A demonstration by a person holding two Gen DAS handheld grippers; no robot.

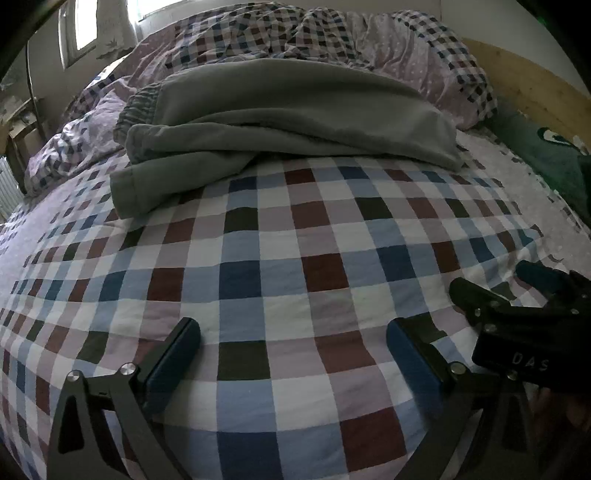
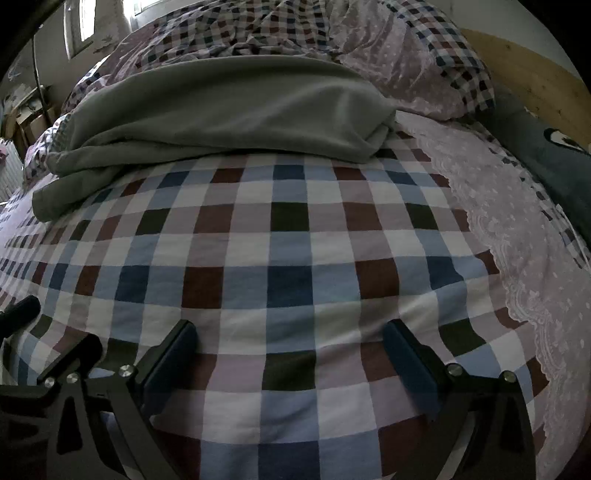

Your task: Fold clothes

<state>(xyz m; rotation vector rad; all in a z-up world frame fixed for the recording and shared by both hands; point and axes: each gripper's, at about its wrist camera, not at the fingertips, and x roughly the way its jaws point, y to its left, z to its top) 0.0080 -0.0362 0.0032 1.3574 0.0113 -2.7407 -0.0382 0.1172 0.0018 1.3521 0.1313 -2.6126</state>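
The grey garment (image 1: 280, 114) lies folded toward the bed's (image 1: 295, 266) far edge, by the pillows. Both the left gripper (image 1: 293, 354) and the right gripper (image 2: 290, 354) hover over bare checked cover, jaws wide and empty, probably just clear of a finished fold.

You are in a home bedroom: a bed with a checked patchwork duvet cover (image 1: 295, 266), a pale wooden headboard (image 1: 524, 81) and a bright window (image 1: 83, 29).
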